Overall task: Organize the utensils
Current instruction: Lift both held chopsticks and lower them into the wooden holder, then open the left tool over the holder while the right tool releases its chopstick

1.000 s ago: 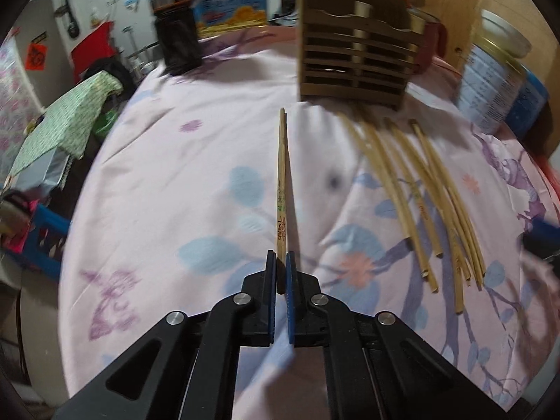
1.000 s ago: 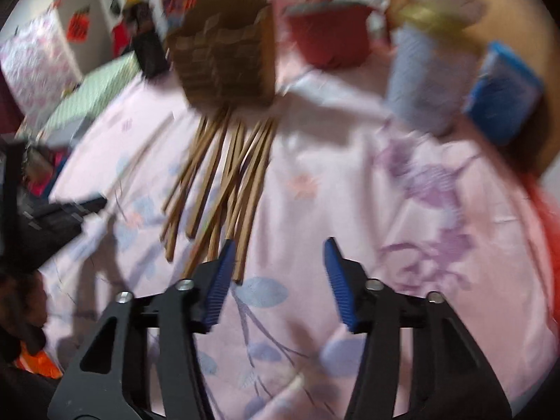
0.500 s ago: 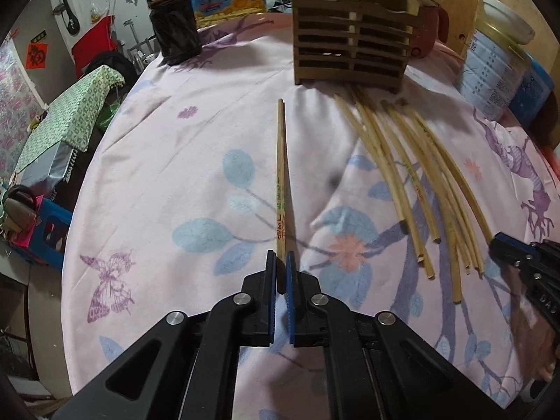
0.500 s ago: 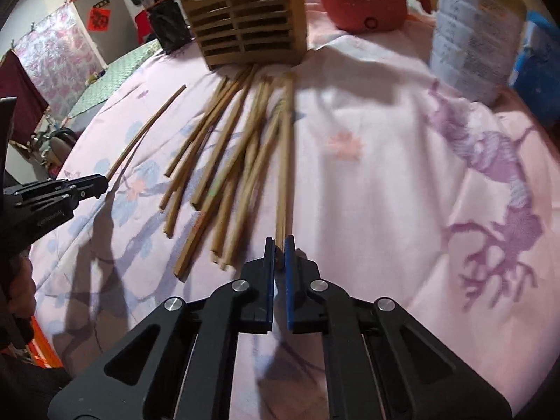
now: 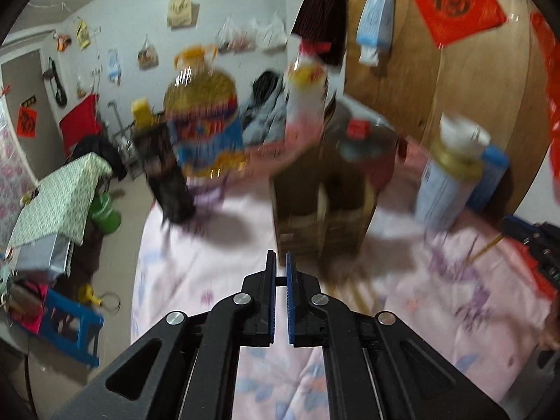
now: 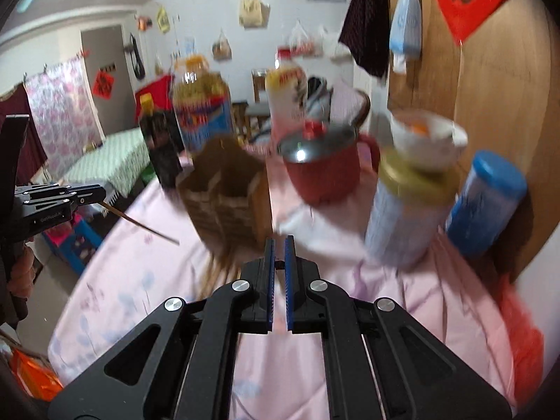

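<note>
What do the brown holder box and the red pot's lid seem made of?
Holder box: probably matte brown wood, with faint slatted sides; blur leaves it open. Pot lid: polished metal, judging by its bright glare spot.

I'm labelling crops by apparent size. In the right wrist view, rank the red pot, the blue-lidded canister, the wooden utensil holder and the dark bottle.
1. wooden utensil holder
2. red pot and blue-lidded canister: look alike; no ranking.
3. dark bottle
</note>
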`<action>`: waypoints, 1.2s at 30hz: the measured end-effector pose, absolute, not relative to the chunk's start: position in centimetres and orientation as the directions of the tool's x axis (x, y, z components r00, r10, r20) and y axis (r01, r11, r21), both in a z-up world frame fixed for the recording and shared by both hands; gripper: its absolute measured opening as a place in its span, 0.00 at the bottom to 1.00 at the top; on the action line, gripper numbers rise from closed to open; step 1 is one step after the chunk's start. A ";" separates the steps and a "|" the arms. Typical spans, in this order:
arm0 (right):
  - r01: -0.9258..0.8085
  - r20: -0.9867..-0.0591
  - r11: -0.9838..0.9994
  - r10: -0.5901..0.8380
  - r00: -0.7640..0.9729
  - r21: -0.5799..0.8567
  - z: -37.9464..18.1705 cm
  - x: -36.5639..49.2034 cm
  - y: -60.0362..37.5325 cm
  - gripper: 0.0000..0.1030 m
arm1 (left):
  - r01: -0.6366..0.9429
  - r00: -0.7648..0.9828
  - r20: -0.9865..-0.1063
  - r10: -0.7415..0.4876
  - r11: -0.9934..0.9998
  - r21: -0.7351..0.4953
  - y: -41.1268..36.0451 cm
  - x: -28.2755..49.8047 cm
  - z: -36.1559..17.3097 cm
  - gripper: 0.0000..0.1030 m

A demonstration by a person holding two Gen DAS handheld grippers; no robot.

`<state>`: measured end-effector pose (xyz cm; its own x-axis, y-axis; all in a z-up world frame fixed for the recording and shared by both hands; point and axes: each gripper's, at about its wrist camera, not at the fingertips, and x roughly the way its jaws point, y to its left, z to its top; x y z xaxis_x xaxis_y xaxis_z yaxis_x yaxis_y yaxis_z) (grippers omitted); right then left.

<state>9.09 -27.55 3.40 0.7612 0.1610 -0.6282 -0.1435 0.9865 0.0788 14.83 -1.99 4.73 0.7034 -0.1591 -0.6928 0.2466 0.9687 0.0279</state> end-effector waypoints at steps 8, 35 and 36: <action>-0.213 -0.580 0.968 0.249 0.776 0.131 7.0 12.7 -26.5 0.06 | 0.298 0.718 -0.656 -0.234 0.955 -0.015 -3.8 18.2 10.4 0.05; -0.263 -0.512 0.949 0.314 0.800 0.173 8.3 25.1 -21.1 0.12 | 0.236 0.589 -0.783 -0.199 0.969 -0.069 -4.5 29.5 5.6 0.18; -0.260 -0.518 0.950 0.313 0.796 0.174 8.0 24.9 -21.1 0.14 | 0.221 0.590 -0.784 -0.192 0.973 -0.072 -4.3 29.5 5.4 0.25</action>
<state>24.87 -21.15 8.00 0.7959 0.3126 -0.5184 -0.2598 0.9499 0.1739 29.48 -4.29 5.38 0.5904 -0.1918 -0.7840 0.2209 0.9727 -0.0717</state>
